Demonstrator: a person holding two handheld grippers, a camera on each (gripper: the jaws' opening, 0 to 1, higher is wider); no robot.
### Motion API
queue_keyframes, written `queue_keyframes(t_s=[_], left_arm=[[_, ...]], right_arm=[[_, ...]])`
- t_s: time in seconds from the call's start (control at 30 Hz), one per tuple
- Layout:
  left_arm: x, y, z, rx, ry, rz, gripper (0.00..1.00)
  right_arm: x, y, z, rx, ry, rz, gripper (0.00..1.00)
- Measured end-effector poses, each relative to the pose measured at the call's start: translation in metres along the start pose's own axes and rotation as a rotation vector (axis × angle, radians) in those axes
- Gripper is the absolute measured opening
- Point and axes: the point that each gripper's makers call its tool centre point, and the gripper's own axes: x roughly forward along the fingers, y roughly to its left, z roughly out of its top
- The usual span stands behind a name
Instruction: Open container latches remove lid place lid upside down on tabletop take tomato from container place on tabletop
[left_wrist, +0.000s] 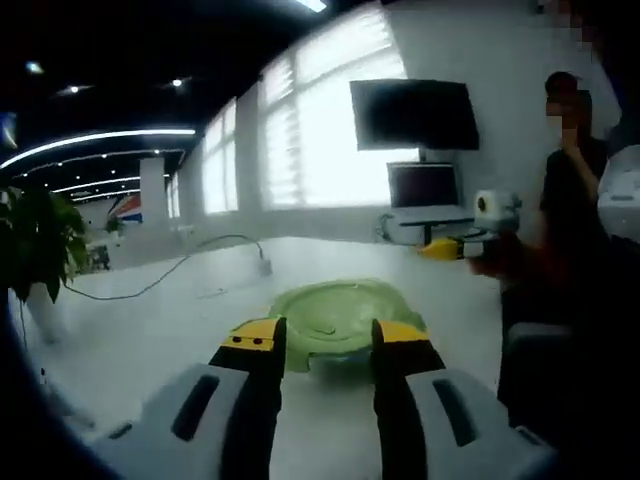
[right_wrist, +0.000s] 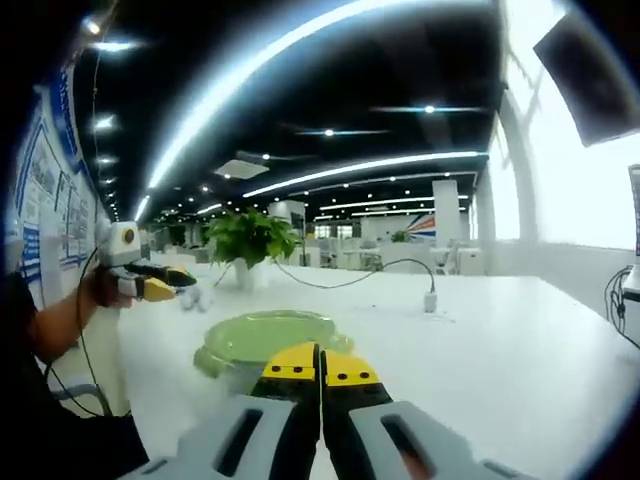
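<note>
Green container (left_wrist: 345, 322) sits on white bench (left_wrist: 150, 330), lid on, just ahead of my left hand-held gripper (left_wrist: 327, 345), jaws apart, holding nothing. From right gripper view, container (right_wrist: 262, 340) lies ahead-left of my right hand-held gripper (right_wrist: 321, 368), jaws pressed together, nothing between.

Grey grippers (left_wrist: 325, 340), black jaws, yellow tips

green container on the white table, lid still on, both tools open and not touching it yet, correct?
Not quite: the right tool is shut, its yellow tips pressed together in the right gripper view. The rest holds: the left tool is open, the green container sits on the white table with its lid on, and neither tool touches it.
</note>
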Motion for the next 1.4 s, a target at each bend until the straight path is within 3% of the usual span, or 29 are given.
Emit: queue_keyframes(t_s=[0.1,0.2,0.33,0.43,0.5,0.57,0.67,0.73,0.83,0.9,1.0,1.13,1.4], left_arm=[[-0.004,0.004,-0.008,-0.030,-0.011,0.033,0.22],[-0.005,0.002,-0.013,0.004,-0.029,0.052,0.22],[-0.005,-0.001,-0.016,0.094,-0.054,0.094,0.20],[-0.005,0.000,-0.015,0.068,-0.095,0.110,0.20],[-0.006,0.002,-0.014,0.007,-0.141,0.116,0.19],[-0.007,0.005,-0.014,-0.005,-0.165,0.135,0.19],[-0.007,0.005,-0.017,-0.003,-0.164,0.138,0.17],[-0.005,0.005,-0.019,-0.009,-0.158,0.141,0.16],[-0.002,0.009,-0.033,0.023,-0.084,0.151,0.09],[0.001,0.009,-0.041,0.007,-0.059,0.145,0.09],[0.002,0.008,-0.046,0.002,-0.070,0.130,0.13],[0.002,0.016,-0.052,0.001,-0.060,0.153,0.19],[-0.001,0.018,-0.051,0.002,-0.071,0.158,0.21]], right_arm=[[-0.003,0.001,0.002,-0.110,-0.053,0.017,0.00],[-0.006,0.002,-0.005,-0.027,-0.054,0.049,0.00],[-0.007,-0.002,-0.015,-0.023,-0.052,0.038,0.00],[-0.006,0.004,-0.023,0.002,-0.041,0.053,0.00],[-0.003,0.007,-0.028,0.023,-0.025,0.062,0.00],[0.000,0.005,-0.037,0.092,0.019,0.041,0.00],[0.002,0.003,-0.034,0.069,0.003,0.025,0.00],[0.002,0.005,-0.034,-0.022,0.012,0.032,0.00],[0.001,0.012,-0.030,-0.130,-0.007,0.044,0.00],[0.000,0.015,-0.031,-0.133,-0.009,0.046,0.00],[0.000,0.014,-0.033,-0.138,-0.001,0.056,0.00],[-0.001,0.012,-0.035,-0.140,0.007,0.054,0.00],[-0.002,0.015,-0.042,-0.155,0.018,0.079,0.03]])
